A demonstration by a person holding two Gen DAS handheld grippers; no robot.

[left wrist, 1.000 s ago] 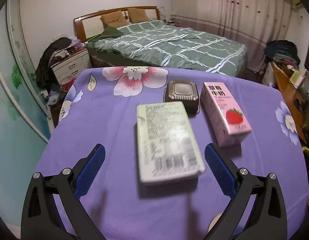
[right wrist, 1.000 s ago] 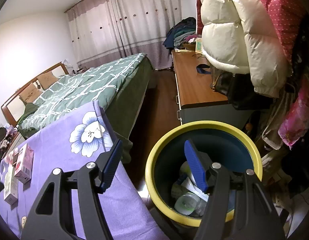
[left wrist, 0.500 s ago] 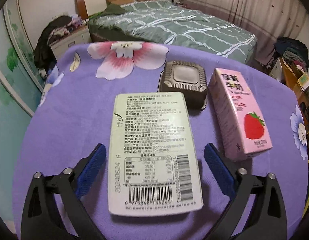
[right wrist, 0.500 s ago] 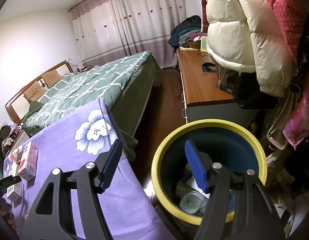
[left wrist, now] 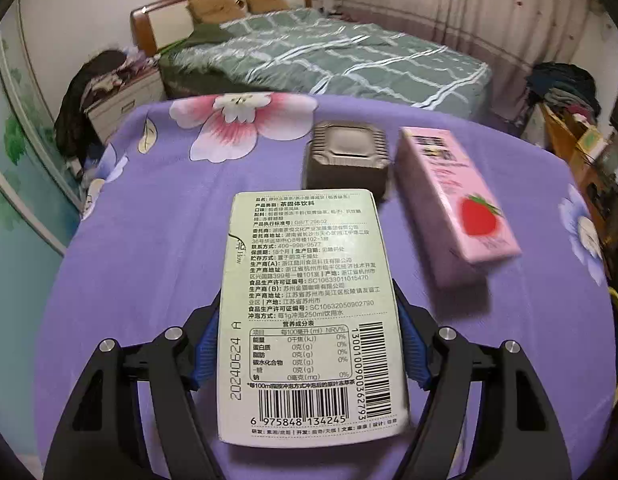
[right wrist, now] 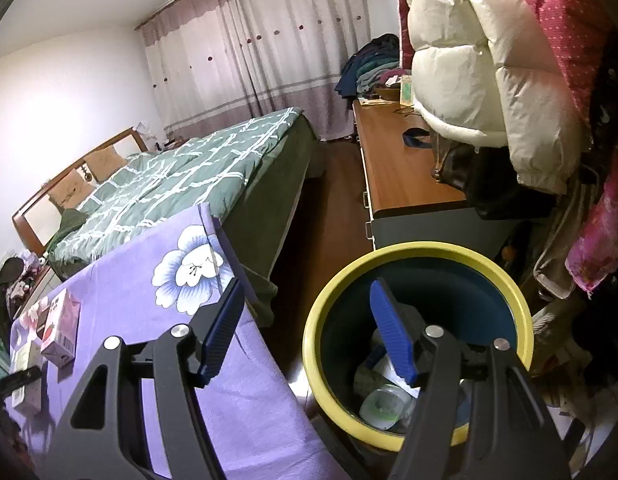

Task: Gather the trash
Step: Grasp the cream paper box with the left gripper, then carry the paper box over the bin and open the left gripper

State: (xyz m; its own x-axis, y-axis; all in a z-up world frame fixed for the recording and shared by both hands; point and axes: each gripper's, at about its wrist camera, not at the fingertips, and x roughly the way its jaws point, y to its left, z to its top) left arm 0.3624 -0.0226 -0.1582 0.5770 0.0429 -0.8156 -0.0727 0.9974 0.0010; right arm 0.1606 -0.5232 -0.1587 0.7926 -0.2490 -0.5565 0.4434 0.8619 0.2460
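The left hand-held gripper (left wrist: pixel 309 350) points steeply down at the counter (left wrist: pixel 149 260), which is covered by a purple floral cloth. Its jaws have just been closing, and the pale green carton (left wrist: pixel 309 312) lies flat between them, printed label and barcodes facing up. Both blue pads sit against the carton's long sides near its near end. The carton lies in the middle of the counter, running from the near edge toward the far edge.

Just beyond the carton's far end sits a dark square foil tray (left wrist: pixel 347 158); whether the two touch cannot be told. To the right of the tray, the pink strawberry milk carton (left wrist: pixel 457 196) lies on its side, angled toward the right edge of the counter and apart from the green carton.

The right hand-held gripper (right wrist: pixel 305 328) is held off the right edge of the counter with its jaws partly open and nothing between them. One blue pad stands over the cloth edge; the other stands over the mouth of the yellow-rimmed bin (right wrist: pixel 521 312). The bin stands on the floor beside the counter's right edge and already contains discarded packaging, including a clear plastic lid (right wrist: pixel 383 406).

A bed (right wrist: pixel 181 176) with a green checked quilt lies beyond the far edge of the counter.
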